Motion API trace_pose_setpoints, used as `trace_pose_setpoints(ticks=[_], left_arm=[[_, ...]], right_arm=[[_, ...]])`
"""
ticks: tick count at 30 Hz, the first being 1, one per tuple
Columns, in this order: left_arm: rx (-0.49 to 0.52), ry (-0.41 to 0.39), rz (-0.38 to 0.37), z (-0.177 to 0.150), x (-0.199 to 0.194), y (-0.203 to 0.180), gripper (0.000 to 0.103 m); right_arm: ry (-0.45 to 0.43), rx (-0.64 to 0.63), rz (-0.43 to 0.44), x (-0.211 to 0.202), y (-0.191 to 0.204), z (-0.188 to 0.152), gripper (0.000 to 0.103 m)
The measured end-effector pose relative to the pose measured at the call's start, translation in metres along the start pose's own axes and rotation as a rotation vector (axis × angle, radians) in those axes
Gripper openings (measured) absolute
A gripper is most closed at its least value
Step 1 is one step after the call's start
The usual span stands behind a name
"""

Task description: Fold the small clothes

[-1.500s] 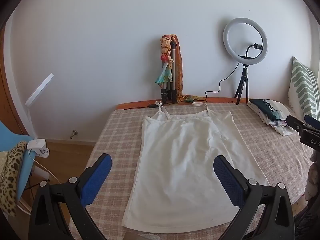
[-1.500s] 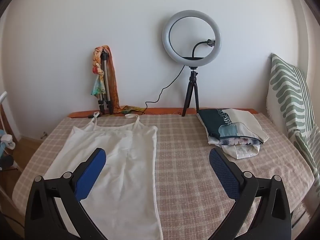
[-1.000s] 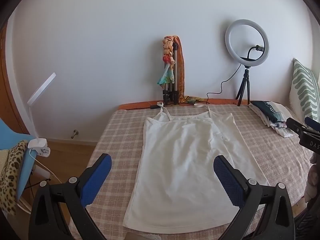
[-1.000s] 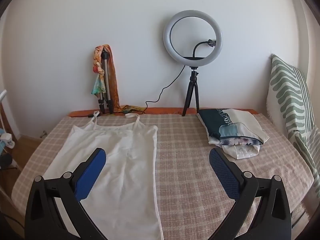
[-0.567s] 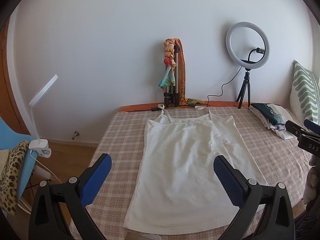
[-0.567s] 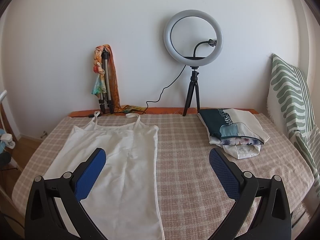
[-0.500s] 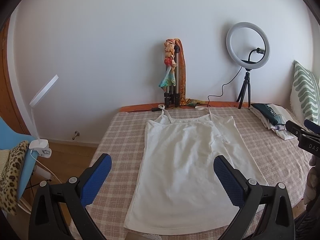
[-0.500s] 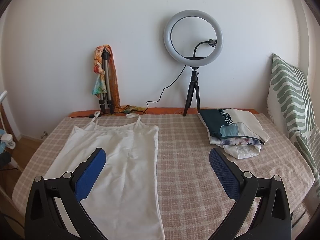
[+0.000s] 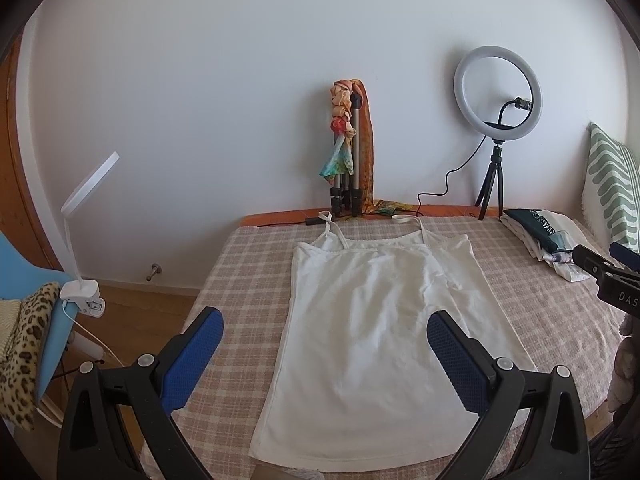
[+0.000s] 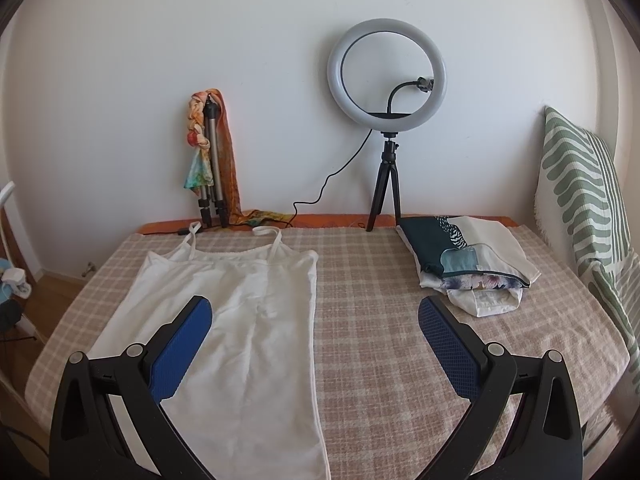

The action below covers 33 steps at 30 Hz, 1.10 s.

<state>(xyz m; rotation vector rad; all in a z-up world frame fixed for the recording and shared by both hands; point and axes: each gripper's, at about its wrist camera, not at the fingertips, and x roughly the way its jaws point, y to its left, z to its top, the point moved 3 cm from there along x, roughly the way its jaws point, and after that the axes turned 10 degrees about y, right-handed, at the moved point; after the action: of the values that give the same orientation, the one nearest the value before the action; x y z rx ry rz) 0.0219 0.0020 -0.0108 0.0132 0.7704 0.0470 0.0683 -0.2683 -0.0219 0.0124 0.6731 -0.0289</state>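
A white camisole top (image 9: 380, 320) (image 10: 240, 312) lies spread flat on the checked bedspread (image 9: 248, 280) (image 10: 380, 320), straps toward the wall, hem toward me. My left gripper (image 9: 324, 340) hovers open above its lower half, holding nothing. My right gripper (image 10: 314, 328) is open over the top's right edge and the bare bedspread beside it, also holding nothing. The right gripper's fingers (image 9: 600, 268) show at the right edge of the left wrist view.
A stack of folded clothes (image 10: 464, 264) (image 9: 540, 236) lies at the back right. A ring light on a tripod (image 10: 386, 80) and a folded tripod draped with a scarf (image 10: 210, 160) stand against the wall. A striped pillow (image 10: 580, 200) stands right; a clip lamp (image 9: 86, 232) and chair stand left.
Both grippers have drawn back and risen slightly, so the top looks a little farther off. Both stay open; the top has not moved.
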Motion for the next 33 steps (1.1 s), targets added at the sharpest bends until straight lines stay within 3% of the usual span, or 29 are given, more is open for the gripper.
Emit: trace_pose_setpoints(ticks=[33], left_arm=[[0.008,0.013,0.027,-0.0049,0.0075,0.0025,0.103]], right_arm=[[0.01,0.003,0.016,0.0028,0.0026,-0.002,0.103]])
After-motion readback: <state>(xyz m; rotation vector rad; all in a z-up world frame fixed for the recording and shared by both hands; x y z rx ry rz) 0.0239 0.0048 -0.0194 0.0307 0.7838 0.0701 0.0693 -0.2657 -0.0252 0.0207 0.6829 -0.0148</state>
